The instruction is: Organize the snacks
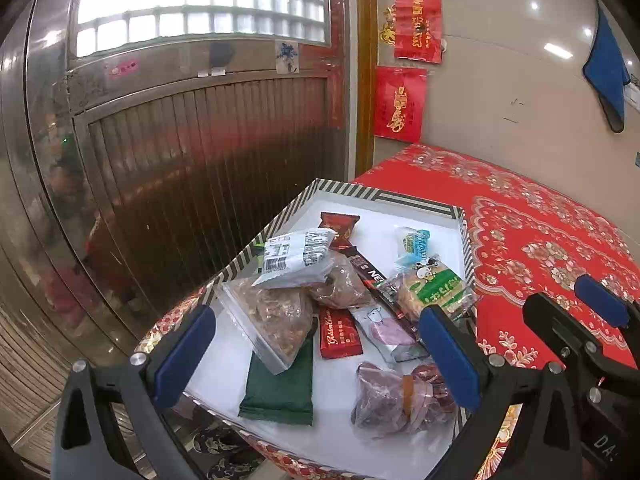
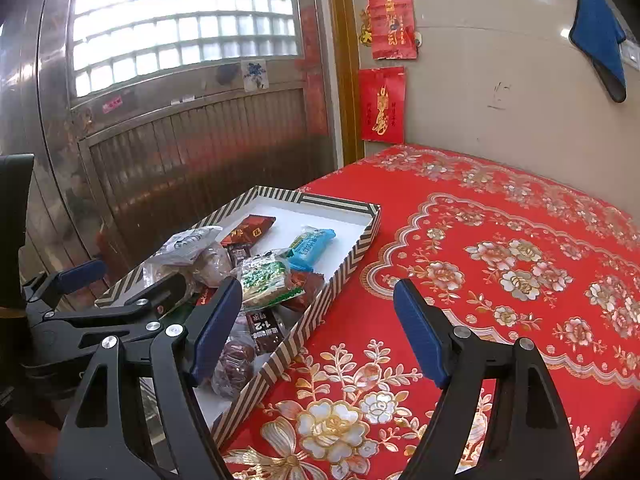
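Observation:
A striped-rim white tray (image 1: 416, 200) sits on the left end of the red table and holds several snacks: a clear bag of nuts (image 1: 276, 320), a green packet (image 1: 280, 384), a red bar (image 1: 340, 334), a bag of red dates (image 1: 396, 396), a green-white cracker pack (image 1: 436, 288) and a blue candy (image 1: 412, 242). My left gripper (image 1: 320, 356) is open and empty, hovering above the tray's near end. My right gripper (image 2: 316, 328) is open and empty, over the tray's right rim (image 2: 352, 256). The snacks (image 2: 264, 276) also show in the right wrist view.
A red floral tablecloth (image 2: 500, 260) covers the table to the right of the tray. A metal door (image 1: 180, 140) stands behind on the left. A beige wall with red envelopes (image 1: 400, 104) and a blue cloth (image 1: 608, 68) is behind. The table edge runs along the tray's left.

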A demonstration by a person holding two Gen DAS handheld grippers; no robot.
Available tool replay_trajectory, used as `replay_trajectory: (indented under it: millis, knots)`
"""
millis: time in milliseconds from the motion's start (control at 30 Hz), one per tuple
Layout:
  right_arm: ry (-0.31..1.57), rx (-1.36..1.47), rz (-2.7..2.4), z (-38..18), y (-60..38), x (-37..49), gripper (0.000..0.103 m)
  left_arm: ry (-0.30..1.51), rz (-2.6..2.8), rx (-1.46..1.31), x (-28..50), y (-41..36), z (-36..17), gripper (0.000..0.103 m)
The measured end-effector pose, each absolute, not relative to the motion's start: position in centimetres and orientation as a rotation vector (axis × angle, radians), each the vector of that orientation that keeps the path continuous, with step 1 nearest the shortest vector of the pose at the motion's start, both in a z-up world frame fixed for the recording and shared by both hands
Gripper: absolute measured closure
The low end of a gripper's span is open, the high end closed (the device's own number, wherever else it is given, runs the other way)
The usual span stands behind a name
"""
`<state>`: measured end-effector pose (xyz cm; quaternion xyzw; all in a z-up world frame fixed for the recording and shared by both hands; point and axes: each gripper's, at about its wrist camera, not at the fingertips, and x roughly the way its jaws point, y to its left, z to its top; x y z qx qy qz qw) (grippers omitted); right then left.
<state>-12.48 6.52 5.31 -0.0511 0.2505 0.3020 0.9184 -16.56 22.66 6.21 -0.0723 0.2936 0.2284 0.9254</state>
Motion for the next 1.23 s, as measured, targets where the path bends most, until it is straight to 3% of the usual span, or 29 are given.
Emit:
replay_trajectory:
  millis: [1233]
  knots:
    - [0.521, -0.112, 0.639, 5.20, 6.70, -12.21, 0.024, 0.592, 0.475, -0.131, -16.21, 22.64, 6.08, 0.000]
